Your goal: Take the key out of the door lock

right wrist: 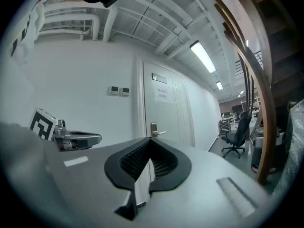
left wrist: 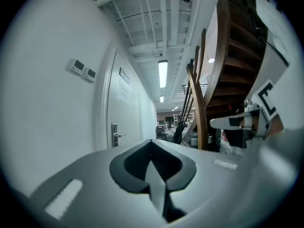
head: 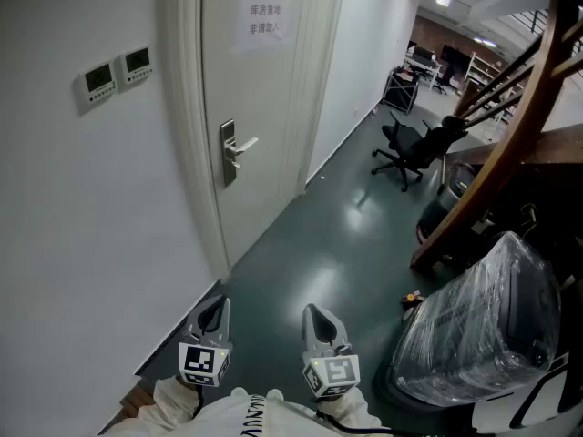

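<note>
I have both sets of fingers pressed fully together on nothing, with the left gripper (head: 217,309) and right gripper (head: 316,320) low by my body and well apart from the door (head: 260,80). Its lock plate (head: 228,153), with the lever handle (head: 244,146), is ahead on my left. The key should be in that plate, though it is too small for me to pick out from here. I expect it to be light, stiff, smooth metal, so I would pinch its flat head squarely and draw it straight out, never sideways.
</note>
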The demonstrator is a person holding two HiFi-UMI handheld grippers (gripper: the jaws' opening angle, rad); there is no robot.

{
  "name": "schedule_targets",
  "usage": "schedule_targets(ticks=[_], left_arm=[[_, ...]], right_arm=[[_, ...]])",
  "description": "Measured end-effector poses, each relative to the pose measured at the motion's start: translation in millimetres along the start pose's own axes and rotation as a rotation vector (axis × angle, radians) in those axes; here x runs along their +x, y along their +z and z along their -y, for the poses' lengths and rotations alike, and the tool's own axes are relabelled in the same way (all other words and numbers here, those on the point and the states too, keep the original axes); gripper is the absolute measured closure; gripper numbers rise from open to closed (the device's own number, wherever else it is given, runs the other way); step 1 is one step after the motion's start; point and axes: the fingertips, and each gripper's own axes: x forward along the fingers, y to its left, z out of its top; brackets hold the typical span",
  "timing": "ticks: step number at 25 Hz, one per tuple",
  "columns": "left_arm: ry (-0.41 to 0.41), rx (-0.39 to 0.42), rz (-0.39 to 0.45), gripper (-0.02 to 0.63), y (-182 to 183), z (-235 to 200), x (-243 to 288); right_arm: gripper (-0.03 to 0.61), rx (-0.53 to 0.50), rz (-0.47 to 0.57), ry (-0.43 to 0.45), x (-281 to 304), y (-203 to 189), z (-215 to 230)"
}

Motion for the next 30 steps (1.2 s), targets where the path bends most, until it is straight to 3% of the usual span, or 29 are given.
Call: schedule_targets(ticks=[15,30], left_arm=[[0.023,-0.007,-0.014,0.615,-7.3,4.4,6.2],[0.028,0.02,-0.02,0.615,-5.2,49.0,25.2]], right_arm=[[0.578,0.009,-0.015,0.026,2.1,-8.0,9.3],[0.577,0.067,-0.028,0.007,-17.7,-22.2,64.2]])
